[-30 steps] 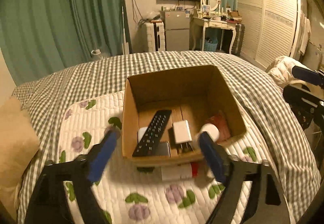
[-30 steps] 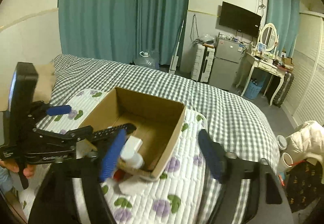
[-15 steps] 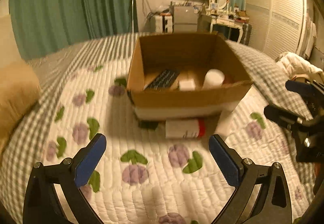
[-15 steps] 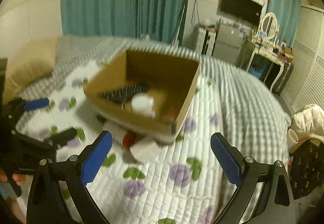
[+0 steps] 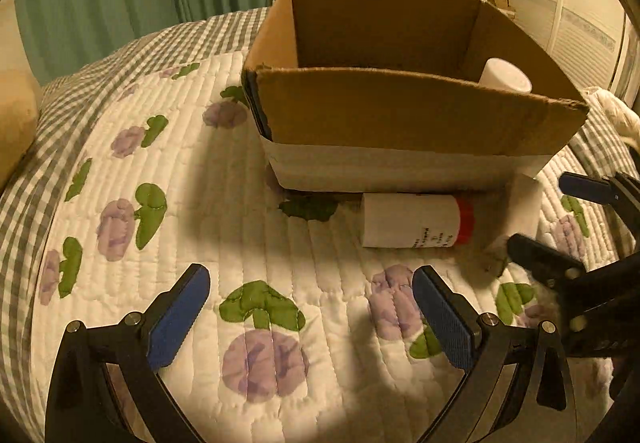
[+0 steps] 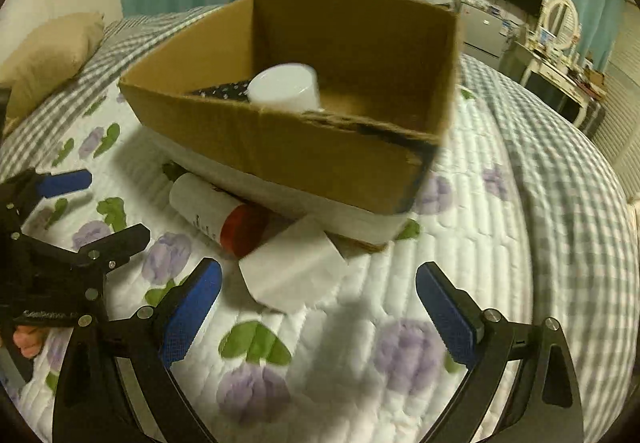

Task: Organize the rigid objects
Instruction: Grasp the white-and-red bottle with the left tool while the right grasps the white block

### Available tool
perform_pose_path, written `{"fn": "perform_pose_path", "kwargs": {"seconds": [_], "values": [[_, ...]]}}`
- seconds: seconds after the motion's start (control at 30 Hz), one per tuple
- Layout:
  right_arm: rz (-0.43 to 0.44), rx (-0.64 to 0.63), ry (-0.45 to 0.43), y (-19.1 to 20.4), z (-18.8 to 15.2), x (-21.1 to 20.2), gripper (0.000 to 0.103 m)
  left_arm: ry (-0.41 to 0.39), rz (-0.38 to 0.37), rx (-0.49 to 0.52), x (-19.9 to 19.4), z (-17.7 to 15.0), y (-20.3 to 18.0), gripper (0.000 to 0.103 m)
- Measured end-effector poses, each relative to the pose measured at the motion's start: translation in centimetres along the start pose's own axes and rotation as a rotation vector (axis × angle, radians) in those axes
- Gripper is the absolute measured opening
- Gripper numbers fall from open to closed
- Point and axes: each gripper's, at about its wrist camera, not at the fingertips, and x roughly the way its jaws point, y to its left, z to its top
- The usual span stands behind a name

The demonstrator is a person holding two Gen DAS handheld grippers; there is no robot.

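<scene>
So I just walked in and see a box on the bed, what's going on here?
A person is tidying items into the cardboard box with two handheld grippers. Both the left gripper and right gripper hang over the quilt, jaws open and empty. A white jar sits in the box. A red-capped bottle and a white flat packet lie outside, against its front.

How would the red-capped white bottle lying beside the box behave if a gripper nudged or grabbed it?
The red-capped bottle lies on its side, so it would likely roll, though the soft quilt may damp that. It looks rigid and smooth, possibly slippery. The box blocks it behind.
</scene>
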Motion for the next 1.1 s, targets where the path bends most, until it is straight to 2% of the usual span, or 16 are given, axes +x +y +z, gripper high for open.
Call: {"fn": "perform_pose_path", "kwargs": {"seconds": [0.1, 0.2, 0.23, 0.27, 0.37, 0.5, 0.7, 0.83, 0.93, 0.97, 1.0, 1.03, 1.1], "values": [[0.004, -0.035, 0.015, 0.7, 0.3, 1.4, 0.094, 0.016, 0.012, 0.008, 0.4, 0.0, 0.4, 0.103], [0.01, -0.026, 0.054, 0.6, 0.4, 2.9, 0.079, 0.032, 0.007, -0.013, 0.8, 0.0, 0.8, 0.103], [0.02, -0.02, 0.072, 0.4, 0.3, 3.3, 0.069, 0.037, 0.005, -0.013, 0.8, 0.1, 0.8, 0.103], [0.034, -0.02, 0.08, 0.3, 0.3, 3.4, 0.063, 0.036, 0.007, -0.006, 0.8, 0.1, 0.6, 0.103], [0.047, -0.035, 0.071, 0.1, 0.4, 2.6, 0.057, 0.029, -0.01, 0.017, 0.7, 0.5, -0.3, 0.103], [0.054, -0.022, 0.047, -1.2, 0.5, 0.5, 0.056, 0.034, -0.068, 0.041, 0.9, 1.5, -1.8, 0.103], [0.015, -0.014, 0.038, -3.6, 0.9, -1.9, 0.056, 0.062, -0.095, 0.031, 2.6, 2.9, -3.9, 0.103], [0.01, 0.017, 0.043, -5.3, 0.5, -2.1, 0.056, 0.091, -0.088, -0.007, 4.4, 3.5, -4.4, 0.103], [0.014, 0.029, 0.049, -5.9, 0.6, -1.8, 0.056, 0.099, -0.05, -0.011, 6.0, 3.9, -4.6, 0.102], [0.017, 0.029, 0.05, -6.0, 0.5, -1.8, 0.056, 0.1, -0.054, -0.013, 6.3, 4.0, -4.6, 0.096], [0.021, 0.028, 0.052, -5.9, 0.5, -1.7, 0.056, 0.103, -0.081, -0.015, 6.4, 4.0, -4.7, 0.082], [0.025, 0.026, 0.052, -5.7, 0.6, -1.5, 0.056, 0.105, -0.1, -0.012, 6.4, 3.9, -4.8, 0.077], [0.032, 0.02, 0.053, -5.3, 0.6, -1.4, 0.056, 0.098, -0.089, 0.014, 6.2, 3.8, -5.1, 0.077]]}}
